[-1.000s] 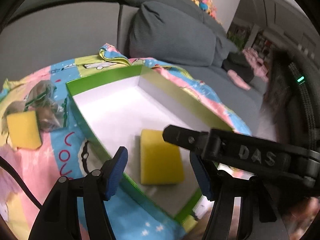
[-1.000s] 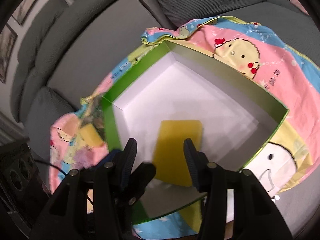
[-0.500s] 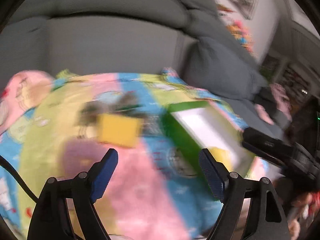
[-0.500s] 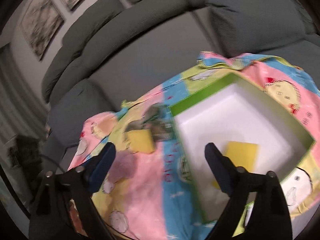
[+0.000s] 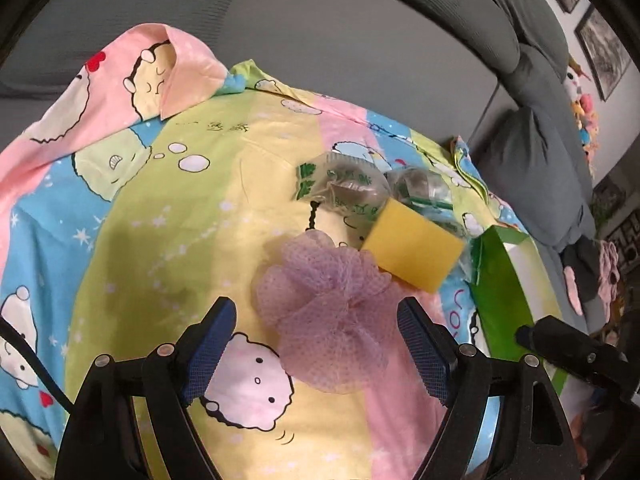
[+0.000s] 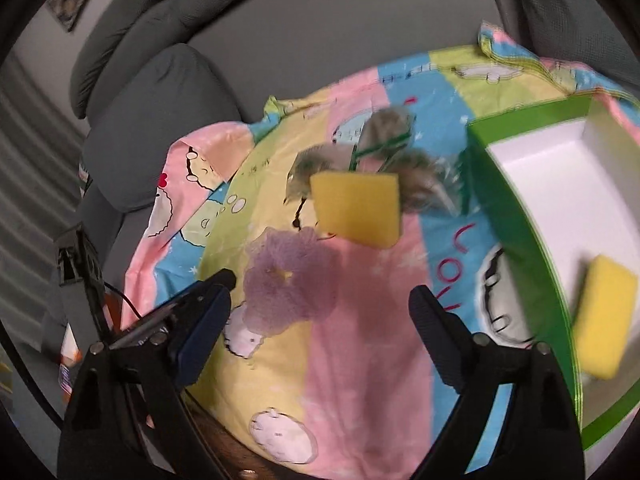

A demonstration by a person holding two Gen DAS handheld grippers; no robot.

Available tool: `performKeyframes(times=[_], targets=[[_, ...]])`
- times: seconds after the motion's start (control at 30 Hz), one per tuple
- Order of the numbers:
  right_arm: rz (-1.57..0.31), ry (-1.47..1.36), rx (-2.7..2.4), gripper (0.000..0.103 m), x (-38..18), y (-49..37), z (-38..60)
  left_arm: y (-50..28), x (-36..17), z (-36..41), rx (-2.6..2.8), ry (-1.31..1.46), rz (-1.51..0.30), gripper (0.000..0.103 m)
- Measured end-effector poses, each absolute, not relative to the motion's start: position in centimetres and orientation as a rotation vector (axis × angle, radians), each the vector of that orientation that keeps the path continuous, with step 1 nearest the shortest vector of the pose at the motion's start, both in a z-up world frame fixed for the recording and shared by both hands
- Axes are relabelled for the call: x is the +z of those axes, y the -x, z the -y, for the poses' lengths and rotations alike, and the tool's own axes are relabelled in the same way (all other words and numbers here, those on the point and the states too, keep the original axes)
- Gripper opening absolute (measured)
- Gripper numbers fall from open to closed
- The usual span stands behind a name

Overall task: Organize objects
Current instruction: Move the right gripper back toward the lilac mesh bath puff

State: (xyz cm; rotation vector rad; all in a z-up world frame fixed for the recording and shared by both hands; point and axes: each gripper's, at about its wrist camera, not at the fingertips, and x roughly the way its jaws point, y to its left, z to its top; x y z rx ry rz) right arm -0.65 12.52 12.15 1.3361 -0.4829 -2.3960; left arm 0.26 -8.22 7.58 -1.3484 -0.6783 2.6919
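My left gripper (image 5: 316, 344) is open and empty, its jaws wide on either side of a purple mesh puff (image 5: 328, 308) lying on the cartoon sheet. A yellow sponge (image 5: 414, 246) lies just beyond the puff, beside clear plastic packets (image 5: 348, 190). The green box (image 5: 504, 276) stands to the right. My right gripper (image 6: 320, 312) is open and empty above the sheet, with the puff (image 6: 288, 284) near its left finger and the sponge (image 6: 358, 208) beyond. A second yellow sponge (image 6: 604, 332) lies inside the box (image 6: 516, 216).
The colourful cartoon sheet (image 5: 160, 216) covers a raised surface in front of a grey sofa (image 5: 320, 24). A grey cushion (image 5: 536, 168) sits at the right. The left gripper (image 6: 180, 312) shows low at the left in the right wrist view.
Both grippers swung left, away from the box and the sponge inside it, and opened wider. The left one now frames the purple puff, which was out of view before.
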Motion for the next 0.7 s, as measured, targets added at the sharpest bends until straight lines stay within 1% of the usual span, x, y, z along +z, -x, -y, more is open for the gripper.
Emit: performKeyframes(times=[0.07, 0.13, 0.27, 0.37, 0.47, 0.6, 0.7], targets=[[0.509, -1.375, -2.368, 0.091, 12.1, 0.9, -11.7, -0.7, 8.0, 8.5, 2.680, 1.336, 0.706, 0.083], [0.486, -1.402, -2.376, 0.091, 12.4, 0.9, -11.0, -1.0, 8.4, 8.9, 2.674, 1.295, 0.735, 0.083], [0.348, -1.436, -2.443, 0.091, 14.4, 0.6, -9.5, -1.5, 8.7, 9.6, 2.702, 1.301, 0.746, 0.083], [0.269, -1.390, -2.480, 0.091, 16.7, 0.1, -8.4, -1.8, 8.8, 10.3, 2.722, 1.299, 0.743, 0.083], [0.247, -1.341, -2.504, 0.091, 18.2, -0.4, -7.7, -2.1, 8.8, 11.1, 2.712, 1.290, 0.784, 0.083], [0.251, -1.329, -2.505, 0.091, 18.5, -0.8, -7.0, -2.4, 8.7, 11.9, 2.676, 1.255, 0.876, 0.083], [0.262, -1.345, -2.492, 0.091, 18.1, -0.8, -6.7, -2.3, 8.8, 11.9, 2.688, 1.264, 0.856, 0.083]])
